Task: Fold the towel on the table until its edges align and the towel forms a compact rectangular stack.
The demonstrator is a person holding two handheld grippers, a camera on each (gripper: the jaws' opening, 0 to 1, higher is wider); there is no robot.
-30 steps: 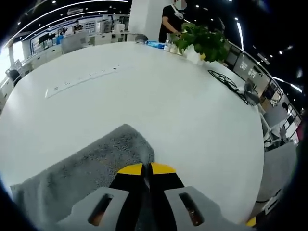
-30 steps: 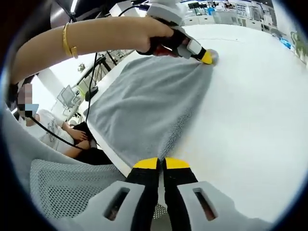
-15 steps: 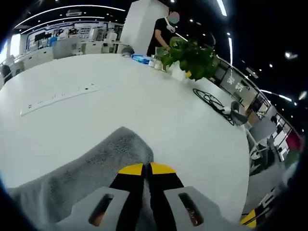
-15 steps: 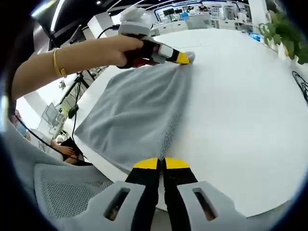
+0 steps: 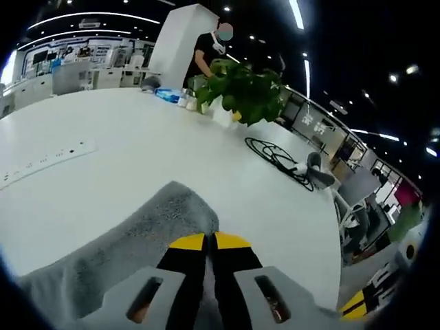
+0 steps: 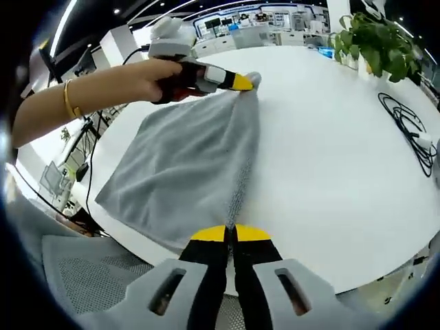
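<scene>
Both tongs, left (image 6: 242, 82) and right (image 6: 230, 234), are pinching opposite corners of the grey towel (image 6: 185, 165) near the worktop (image 6: 330, 165) edge; a potted plant (image 6: 375, 41) and black cable (image 6: 412, 134) are sitting well apart.

The right gripper (image 6: 230, 234) sits at 6 o'clock with its yellow tips pressed together on the near corner of the gray towel (image 6: 182, 165), which lies on the white table (image 6: 330, 179). At about 11 o'clock a hand (image 6: 148, 79) holds the left gripper (image 6: 242, 82), and its yellow tip pinches the far corner of the towel. A green plant (image 6: 375, 41) stands at 1 o'clock, and a black cable (image 6: 409, 127) lies on the table at 3 o'clock.
</scene>
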